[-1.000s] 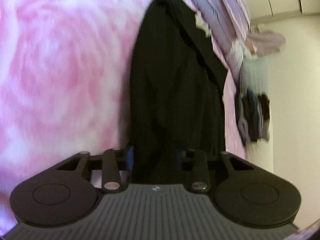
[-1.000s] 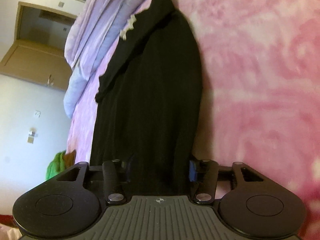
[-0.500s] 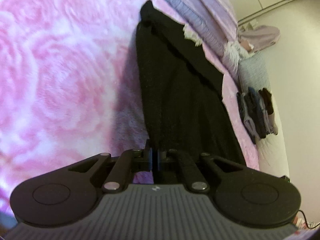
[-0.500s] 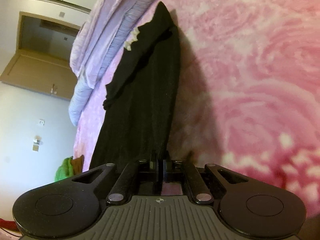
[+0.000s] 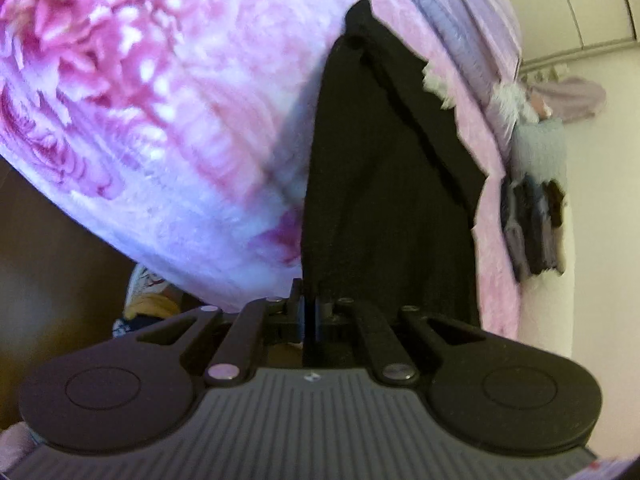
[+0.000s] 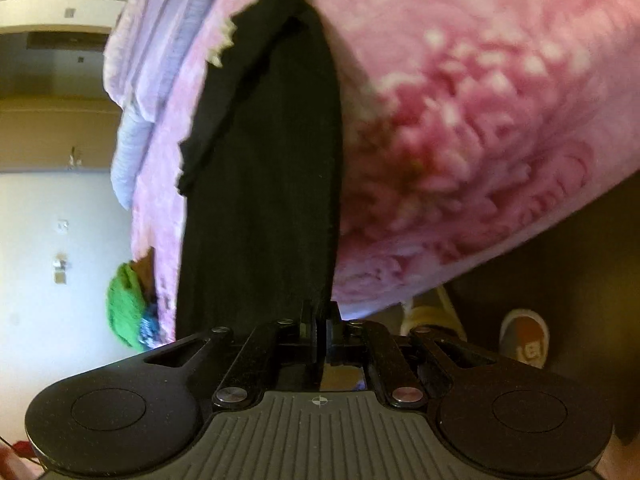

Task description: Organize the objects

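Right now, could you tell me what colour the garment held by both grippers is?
Black garment, clearest in the left wrist view.

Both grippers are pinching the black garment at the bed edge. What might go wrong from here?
1. The left gripper and right gripper each pinch only the edge of the black garment; it may slip out.
2. Its far end lies on the pink blanket, so pulling may drag the blanket along.

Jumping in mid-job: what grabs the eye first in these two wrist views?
A long black fabric garment runs up the middle of both views, lying on a pink rose-patterned fleece blanket. The left gripper and right gripper are each shut on its near edge.
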The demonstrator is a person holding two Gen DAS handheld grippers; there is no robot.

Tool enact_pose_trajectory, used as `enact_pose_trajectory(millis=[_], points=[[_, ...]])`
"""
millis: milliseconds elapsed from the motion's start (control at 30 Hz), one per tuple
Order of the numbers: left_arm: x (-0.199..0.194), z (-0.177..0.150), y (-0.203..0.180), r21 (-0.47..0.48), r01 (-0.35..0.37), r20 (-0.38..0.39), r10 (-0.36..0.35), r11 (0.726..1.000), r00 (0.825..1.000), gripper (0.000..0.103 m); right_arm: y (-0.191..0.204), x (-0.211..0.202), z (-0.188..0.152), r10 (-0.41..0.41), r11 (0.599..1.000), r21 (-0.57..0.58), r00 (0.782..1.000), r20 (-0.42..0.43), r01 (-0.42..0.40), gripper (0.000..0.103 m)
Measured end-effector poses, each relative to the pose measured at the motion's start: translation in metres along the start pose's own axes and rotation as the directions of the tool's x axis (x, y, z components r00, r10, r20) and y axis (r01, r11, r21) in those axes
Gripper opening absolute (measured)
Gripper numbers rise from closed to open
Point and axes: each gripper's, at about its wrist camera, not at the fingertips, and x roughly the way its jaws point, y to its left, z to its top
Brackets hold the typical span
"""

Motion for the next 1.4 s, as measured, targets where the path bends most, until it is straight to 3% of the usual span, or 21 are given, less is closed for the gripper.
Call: enact_pose_trajectory(millis=[100,200,300,367,400,433,467,500,567,667,733,833,967,1033,1167,1267,1333,1367,1400], points=[[-0.009,0.026,-0.025,0.022,0.070,0.062,-0.071,0.997,0.996,0.002,0.039,-0.011,0.036,0.057,0.995,-0.078,0.997,0.042,-0.054,0.000],[-0.002,0.077,-0.060,0.080,0.150,0.137,-0.160,0.985,0.978,0.002,0.080,-0.015,0.095,0.117,0.983,-0.154,0.985,0.123,-0.098,0.000],[0.027,0.142,-0.095,0.151,0.198,0.187,-0.225,0.969,0.956,0.002,0.114,-0.001,0.159,0.149,0.972,-0.208,0.970,0.193,-0.108,0.000],[0.060,0.186,-0.116,0.143,0.204,0.200,-0.230,0.968,0.952,0.004,0.128,0.019,0.201,0.134,0.978,-0.184,0.965,0.225,-0.093,0.001],[0.076,0.207,-0.125,0.141,0.213,0.203,-0.239,0.967,0.949,0.008,0.134,0.031,0.224,0.103,0.983,-0.171,0.962,0.252,-0.060,0.004],[0.092,0.229,-0.131,0.147,0.189,0.219,-0.218,0.971,0.951,0.011,0.138,0.041,0.242,0.057,0.989,-0.145,0.960,0.275,-0.017,0.018],[0.106,0.245,-0.136,0.139,0.146,0.240,-0.176,0.979,0.955,0.023,0.141,0.050,0.257,-0.002,0.993,-0.109,0.952,0.307,0.037,0.038],[0.119,0.264,-0.139,0.128,0.108,0.246,-0.138,0.986,0.959,0.029,0.137,0.050,0.263,-0.036,0.993,-0.096,0.939,0.341,0.073,0.044],[0.138,0.286,-0.145,0.136,0.056,0.241,-0.087,0.989,0.967,0.029,0.142,0.056,0.267,-0.077,0.986,-0.106,0.915,0.396,0.129,0.044],[0.149,0.298,-0.140,0.217,-0.030,0.194,-0.013,0.976,0.981,0.029,0.130,0.065,0.256,-0.155,0.965,-0.138,0.907,0.393,0.225,0.044],[0.160,0.296,-0.134,0.286,-0.049,0.137,0.010,0.957,0.991,0.029,0.124,0.075,0.249,-0.228,0.933,-0.177,0.896,0.381,0.312,0.044],[0.181,0.291,-0.135,0.408,-0.067,0.071,0.042,0.910,0.997,0.029,0.124,0.100,0.239,-0.310,0.862,-0.274,0.871,0.382,0.427,0.044],[0.207,0.283,-0.153,0.551,-0.088,0.037,0.081,0.830,0.996,0.029,0.128,0.132,0.242,-0.323,0.780,-0.396,0.853,0.410,0.485,0.044],[0.220,0.283,-0.161,0.586,-0.102,0.044,0.095,0.804,0.995,0.030,0.130,0.139,0.245,-0.323,0.738,-0.444,0.843,0.430,0.509,0.044],[0.244,0.290,-0.166,0.604,-0.119,0.039,0.120,0.788,0.992,0.030,0.128,0.161,0.269,-0.303,0.716,-0.487,0.851,0.429,0.501,0.044],[0.255,0.294,-0.165,0.590,-0.125,0.037,0.129,0.797,0.991,0.030,0.124,0.174,0.281,-0.294,0.714,-0.506,0.862,0.412,0.485,0.043],[0.258,0.295,-0.166,0.588,-0.127,0.037,0.130,0.799,0.991,0.029,0.124,0.178,0.283,-0.285,0.712,-0.523,0.874,0.393,0.468,0.032],[0.259,0.293,-0.167,0.596,-0.127,0.038,0.130,0.793,0.991,0.025,0.124,0.183,0.285,-0.290,0.708,-0.537,0.882,0.372,0.459,0.022],[0.260,0.291,-0.168,0.609,-0.127,0.040,0.130,0.783,0.991,0.016,0.123,0.189,0.287,-0.317,0.693,-0.550,0.882,0.349,0.467,0.006]])
